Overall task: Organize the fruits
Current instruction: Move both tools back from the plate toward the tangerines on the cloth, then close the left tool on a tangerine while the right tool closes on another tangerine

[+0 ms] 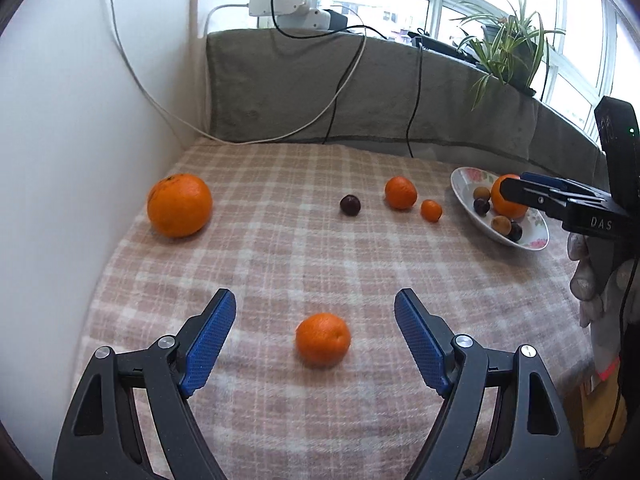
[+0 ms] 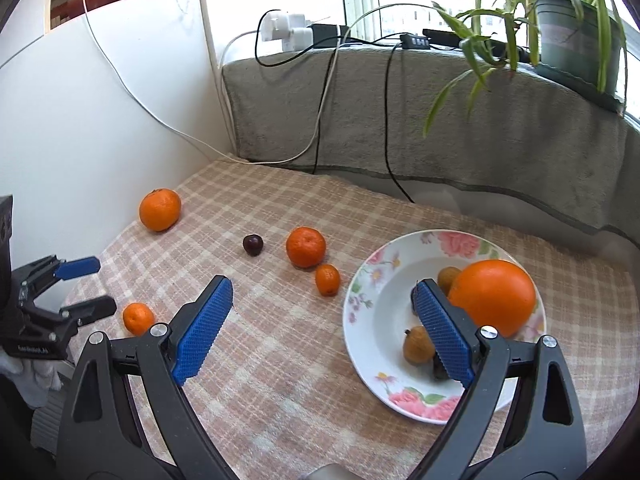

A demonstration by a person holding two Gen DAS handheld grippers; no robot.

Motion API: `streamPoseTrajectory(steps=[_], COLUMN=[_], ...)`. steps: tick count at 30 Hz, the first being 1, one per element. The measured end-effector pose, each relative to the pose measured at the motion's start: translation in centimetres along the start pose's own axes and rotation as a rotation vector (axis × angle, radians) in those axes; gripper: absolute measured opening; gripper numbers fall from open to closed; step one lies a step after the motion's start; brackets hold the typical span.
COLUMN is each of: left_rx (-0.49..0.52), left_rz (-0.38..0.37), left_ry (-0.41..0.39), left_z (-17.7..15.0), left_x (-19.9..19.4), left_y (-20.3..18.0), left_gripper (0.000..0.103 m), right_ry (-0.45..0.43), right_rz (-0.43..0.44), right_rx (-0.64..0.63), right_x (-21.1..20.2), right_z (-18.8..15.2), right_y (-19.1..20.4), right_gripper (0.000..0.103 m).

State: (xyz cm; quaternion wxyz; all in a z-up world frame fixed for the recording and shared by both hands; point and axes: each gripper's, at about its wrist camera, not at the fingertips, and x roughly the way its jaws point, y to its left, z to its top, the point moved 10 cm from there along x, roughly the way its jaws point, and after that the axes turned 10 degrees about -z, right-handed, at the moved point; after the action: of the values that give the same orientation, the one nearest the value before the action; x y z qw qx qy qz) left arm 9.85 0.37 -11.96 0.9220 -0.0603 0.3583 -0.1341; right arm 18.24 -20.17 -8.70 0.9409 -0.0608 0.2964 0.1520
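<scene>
- The left hand-held gripper (image 1: pixel 315 316) is spread wide, low over the checked cloth on the surface (image 1: pixel 280 264), with a small orange (image 1: pixel 323 340) lying loose between its blue pads, touching neither.
- The right hand-held gripper (image 2: pixel 324 312) is also spread and holds nothing; its right finger reaches over the flowered plate (image 2: pixel 372 304), its left finger hangs over bare cloth.
- On the plate: one big orange (image 2: pixel 494 297), two tan fruits (image 2: pixel 416 346), and dark fruits partly hidden behind the right finger. The left view shows two dark ones there.
- Loose on the cloth, five orange fruits: the one at the left hand-held gripper, a large one (image 1: pixel 179 205) near the white wall (image 1: pixel 80 160), a medium one (image 1: pixel 400 192), and a tiny one (image 1: pixel 431 211) just beside it.
- One dark cherry-like fruit (image 1: pixel 350 204) lies apart, left of the medium orange.
- Behind: a grey towel-covered ledge (image 2: pixel 400 120), white and black cables (image 2: pixel 320 112) trailing onto the cloth, and one potted plant (image 2: pixel 576 36).
</scene>
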Motion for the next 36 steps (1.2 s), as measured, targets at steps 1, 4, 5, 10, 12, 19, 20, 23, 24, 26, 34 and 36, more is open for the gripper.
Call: streamPoseTrajectory(steps=[1,4,5,10,12,19,20,23,24,26,34,36], left_rx=[-0.015,-0.046,-0.053,-0.064,-0.065,-0.073,-0.077,-0.08,-0.082,-0.084,-0.106,-0.107], left_rz=[0.003,0.01,0.016,0.037,0.041,0.027,0.02,0.013,0.01,-0.001,-0.049,-0.057], left_ry=[0.003,0.004,0.003,0.004,0.003,0.008,0.008,0.002,0.002,0.004,0.011,0.014], left_z=[-0.5,-1.3,-1.6,-2.0,-2.2,-2.5,-2.5,-2.5,-2.4,-2.4,-2.5,-2.6], left_x=[-0.2,-0.6,-0.8,-1.1,-1.1,-0.8,-0.8,-0.8,-0.8,-0.7,0.1,0.3], left_y=[0.3,1.0,1.2,1.8,1.8,1.8,1.7,1.7,1.7,1.6,1.0,0.9], left_gripper=[0.082,0.082,0.082,0.082,0.082,0.082,0.082,0.082,0.082,0.081,0.08,0.078], right_ry=[0.002,0.011,0.014,0.033,0.039,0.049,0.055,0.063,0.066,0.067,0.102,0.118], right_rz=[0.003,0.012,0.015,0.023,0.024,0.006,0.003,0.005,0.004,0.002,0.017,0.027], right_rx=[-0.004,-0.01,-0.012,-0.024,-0.03,-0.042,-0.043,-0.047,-0.051,-0.062,-0.089,-0.095], right_x=[0.2,0.6,0.8,1.6,1.8,3.1,3.4,3.9,4.1,4.5,7.1,7.8], right_z=[0.0,-0.1,-0.1,-0.2,-0.3,-0.1,-0.1,0.1,0.2,0.4,1.4,1.6], right_y=[0.2,0.9,1.1,2.0,2.3,2.3,2.2,2.2,2.2,2.4,3.4,3.7], right_gripper=[0.094,0.094,0.094,0.094,0.094,0.094,0.094,0.094,0.094,0.094,0.094,0.094])
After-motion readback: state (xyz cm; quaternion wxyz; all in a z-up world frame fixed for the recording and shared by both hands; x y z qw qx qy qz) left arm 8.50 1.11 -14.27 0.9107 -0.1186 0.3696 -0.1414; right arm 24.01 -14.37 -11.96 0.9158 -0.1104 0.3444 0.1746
